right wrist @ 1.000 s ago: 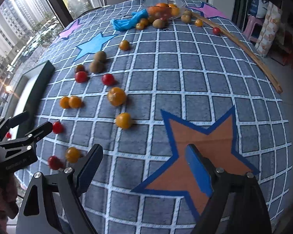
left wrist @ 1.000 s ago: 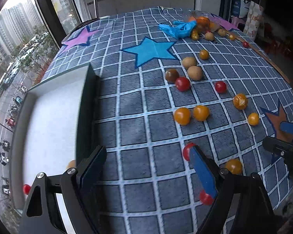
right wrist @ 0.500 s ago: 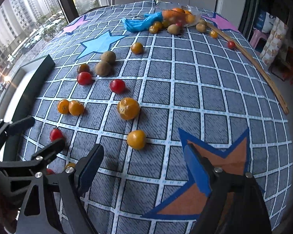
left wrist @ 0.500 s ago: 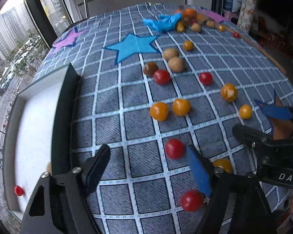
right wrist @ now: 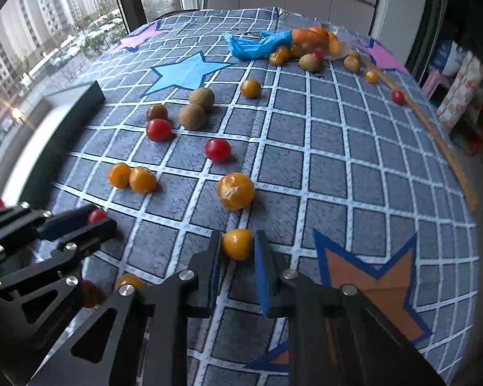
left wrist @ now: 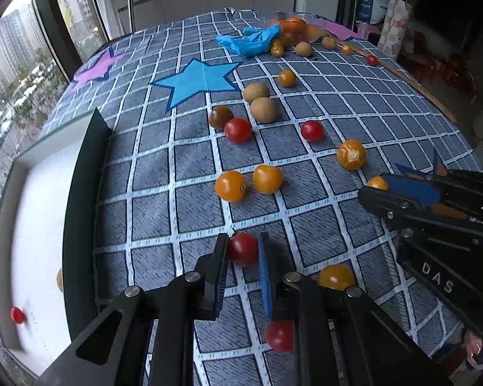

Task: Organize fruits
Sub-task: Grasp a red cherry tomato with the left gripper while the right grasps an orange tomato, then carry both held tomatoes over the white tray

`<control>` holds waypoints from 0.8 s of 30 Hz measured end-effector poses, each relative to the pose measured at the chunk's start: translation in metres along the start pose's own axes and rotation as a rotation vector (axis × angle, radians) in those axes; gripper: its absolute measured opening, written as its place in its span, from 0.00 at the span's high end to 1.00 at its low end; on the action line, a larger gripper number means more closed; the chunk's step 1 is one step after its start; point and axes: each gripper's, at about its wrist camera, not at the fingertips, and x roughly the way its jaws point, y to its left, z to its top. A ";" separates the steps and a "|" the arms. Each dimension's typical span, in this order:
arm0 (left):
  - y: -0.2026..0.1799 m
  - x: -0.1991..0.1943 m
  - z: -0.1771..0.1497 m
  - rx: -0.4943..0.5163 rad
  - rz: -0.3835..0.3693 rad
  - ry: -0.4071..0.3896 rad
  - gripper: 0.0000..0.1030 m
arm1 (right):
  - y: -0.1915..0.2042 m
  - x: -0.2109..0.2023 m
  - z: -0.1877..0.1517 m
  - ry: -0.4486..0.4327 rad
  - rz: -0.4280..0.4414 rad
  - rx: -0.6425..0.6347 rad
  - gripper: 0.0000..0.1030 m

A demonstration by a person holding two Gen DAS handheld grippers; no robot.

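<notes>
Sitting clamped between left gripper (left wrist: 242,251) pads: red tomato (left wrist: 243,248).

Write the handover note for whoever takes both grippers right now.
Left gripper: jaws just closed on a red cherry tomato, still on the cloth.
Right gripper: jaws just closed on a small orange tomato, also not lifted.
White tray on the left holds one red tomato and a partly hidden fruit.
Left: tray both, then the many fruits scattered on the checked cloth.
</notes>
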 end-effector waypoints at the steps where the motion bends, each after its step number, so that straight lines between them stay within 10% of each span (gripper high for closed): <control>1: 0.002 -0.001 -0.001 -0.008 -0.007 0.001 0.81 | -0.004 -0.001 -0.001 0.007 0.035 0.025 0.79; 24: 0.060 -0.056 -0.023 -0.095 -0.011 -0.089 0.81 | 0.015 -0.040 -0.005 -0.004 0.120 0.045 0.79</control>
